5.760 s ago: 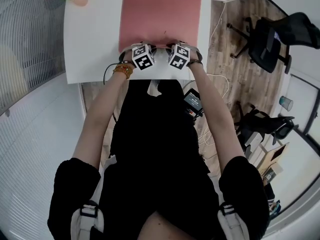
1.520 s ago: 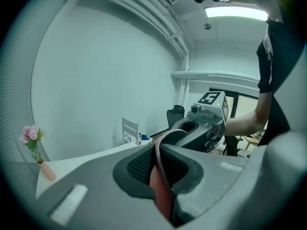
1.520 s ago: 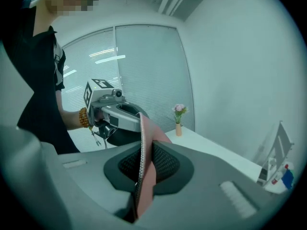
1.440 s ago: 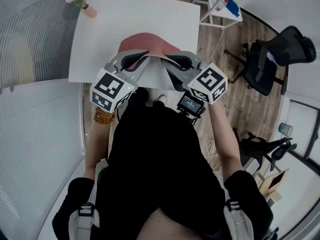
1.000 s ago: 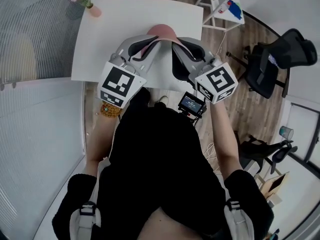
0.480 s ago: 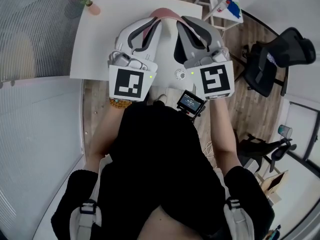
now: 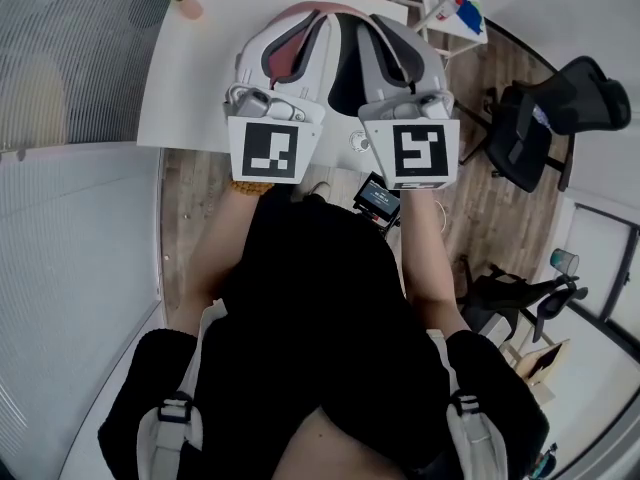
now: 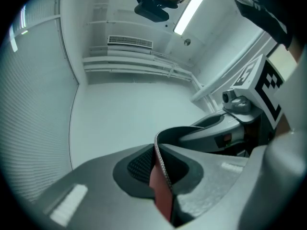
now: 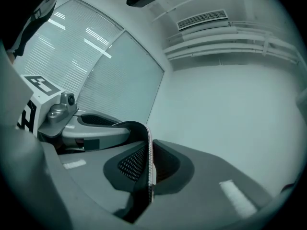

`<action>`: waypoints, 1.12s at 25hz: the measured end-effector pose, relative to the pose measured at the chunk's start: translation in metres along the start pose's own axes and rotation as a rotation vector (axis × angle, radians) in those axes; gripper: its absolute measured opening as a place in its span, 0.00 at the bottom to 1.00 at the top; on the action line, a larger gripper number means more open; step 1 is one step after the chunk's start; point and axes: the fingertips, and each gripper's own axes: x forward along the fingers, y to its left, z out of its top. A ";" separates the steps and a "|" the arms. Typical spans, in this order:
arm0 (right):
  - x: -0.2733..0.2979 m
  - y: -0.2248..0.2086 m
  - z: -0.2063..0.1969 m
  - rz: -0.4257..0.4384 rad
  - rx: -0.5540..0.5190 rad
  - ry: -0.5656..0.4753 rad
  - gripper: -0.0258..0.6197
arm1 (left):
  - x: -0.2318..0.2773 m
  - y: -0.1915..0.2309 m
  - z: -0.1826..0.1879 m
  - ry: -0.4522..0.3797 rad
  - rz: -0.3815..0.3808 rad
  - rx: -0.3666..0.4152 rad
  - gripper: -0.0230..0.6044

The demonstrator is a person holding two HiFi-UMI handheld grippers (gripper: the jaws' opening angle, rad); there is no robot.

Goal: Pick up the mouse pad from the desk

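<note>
Higher than a moment ago, the left gripper (image 8: pixel 161 172) and right gripper (image 9: pixel 149 170) each clench an edge of the mouse pad (image 7: pixel 288 56), hanging folded above the desk (image 7: pixel 190 78)

Both arms hold the left hand-held gripper (image 8: pixel 160 169) and the right hand-held gripper (image 9: pixel 148 170) up, side by side. Each one pinches the mouse pad (image 8: pixel 162 196).

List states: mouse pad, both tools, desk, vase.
mouse pad: held above the desk, bowed into an arch between the tools.
left tool: shut on one edge of the mouse pad.
right tool: shut on the other edge.
desk: below the raised pad.
vase: upright at the desk's far left corner.
</note>
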 end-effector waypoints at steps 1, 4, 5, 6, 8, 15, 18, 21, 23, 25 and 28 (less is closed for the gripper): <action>0.001 0.001 0.000 -0.005 0.004 -0.002 0.11 | -0.001 0.000 -0.002 0.004 0.001 0.005 0.07; 0.000 0.005 -0.003 -0.006 0.008 0.009 0.11 | -0.002 0.000 -0.007 0.017 0.006 0.001 0.07; 0.000 0.007 -0.006 -0.002 0.001 0.026 0.11 | -0.003 0.001 -0.008 0.018 0.007 -0.002 0.07; 0.000 0.009 -0.008 0.003 -0.010 0.045 0.10 | -0.003 0.002 -0.010 0.019 0.007 -0.004 0.07; 0.002 0.012 -0.011 0.008 -0.027 0.064 0.10 | -0.004 0.004 -0.013 0.022 0.006 -0.005 0.07; 0.004 0.010 -0.011 0.000 -0.021 0.053 0.10 | -0.003 0.003 -0.015 0.025 0.003 -0.005 0.07; 0.005 0.009 -0.014 0.005 -0.025 0.068 0.10 | -0.001 0.004 -0.015 0.023 -0.001 0.000 0.07; 0.008 0.009 -0.012 0.004 -0.016 0.059 0.10 | 0.000 0.006 -0.016 0.024 -0.001 -0.004 0.07; 0.011 0.011 -0.012 0.008 -0.020 0.058 0.10 | 0.000 0.009 -0.018 0.025 -0.001 -0.004 0.07; 0.014 0.014 -0.017 0.019 -0.031 0.080 0.10 | 0.000 0.013 -0.023 0.026 0.000 -0.009 0.07; 0.021 0.015 -0.020 0.035 -0.032 0.085 0.10 | 0.002 0.017 -0.029 0.030 -0.003 -0.009 0.07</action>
